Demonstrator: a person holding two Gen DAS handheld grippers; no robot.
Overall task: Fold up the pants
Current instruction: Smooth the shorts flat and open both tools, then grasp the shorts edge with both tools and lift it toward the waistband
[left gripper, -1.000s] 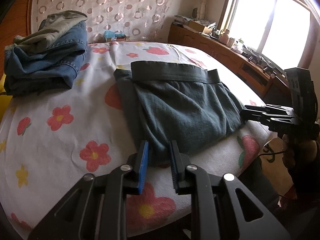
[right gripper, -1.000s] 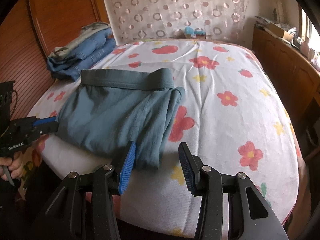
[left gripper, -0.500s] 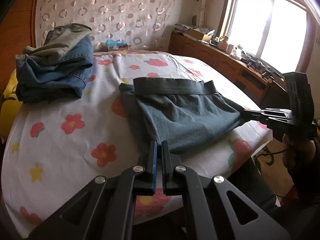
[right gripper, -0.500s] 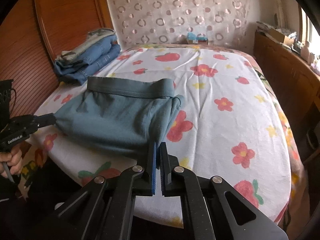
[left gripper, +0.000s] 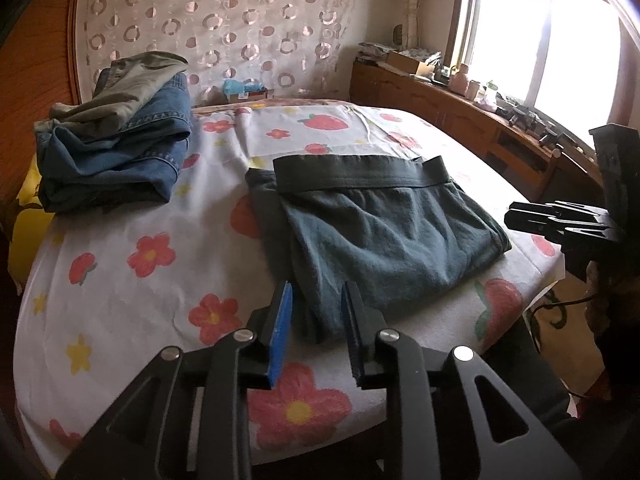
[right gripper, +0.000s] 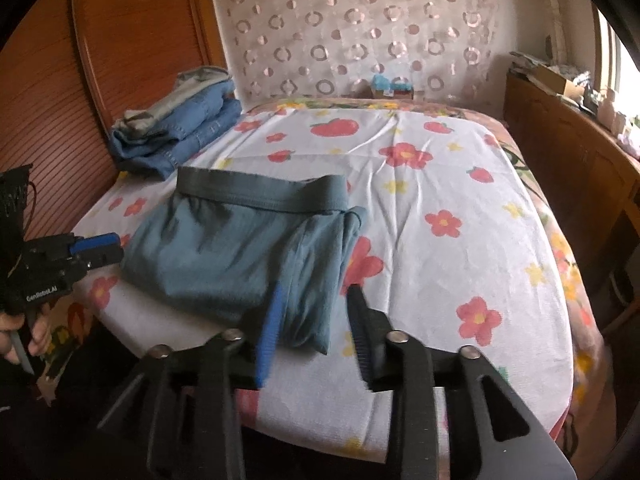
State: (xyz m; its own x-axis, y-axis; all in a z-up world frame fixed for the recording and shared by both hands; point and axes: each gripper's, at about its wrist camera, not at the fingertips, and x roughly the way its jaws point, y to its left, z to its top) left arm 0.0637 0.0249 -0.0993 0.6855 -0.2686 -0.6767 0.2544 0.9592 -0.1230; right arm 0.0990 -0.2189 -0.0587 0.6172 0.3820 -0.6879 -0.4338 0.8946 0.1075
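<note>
Folded grey-green pants (left gripper: 372,236) lie flat on the flowered bed sheet (left gripper: 132,280), waistband at the far side. They also show in the right wrist view (right gripper: 244,248). My left gripper (left gripper: 316,328) is open, its fingers on either side of the near left corner of the pants. My right gripper (right gripper: 316,328) is open over the near right corner of the pants. The left gripper also shows in the right wrist view (right gripper: 102,246), and the right gripper in the left wrist view (left gripper: 532,218), beside the pants' right edge.
A pile of folded jeans and khaki pants (left gripper: 116,148) sits at the far left of the bed. A wooden sideboard (left gripper: 460,120) with clutter runs along the right under the window. A wooden wall (right gripper: 60,112) stands at the left. The bed's front edge is just below the grippers.
Both grippers were shut on the near corners of the pants and pulling them taut. Now both have opened and let go, and the pants lie flat.
</note>
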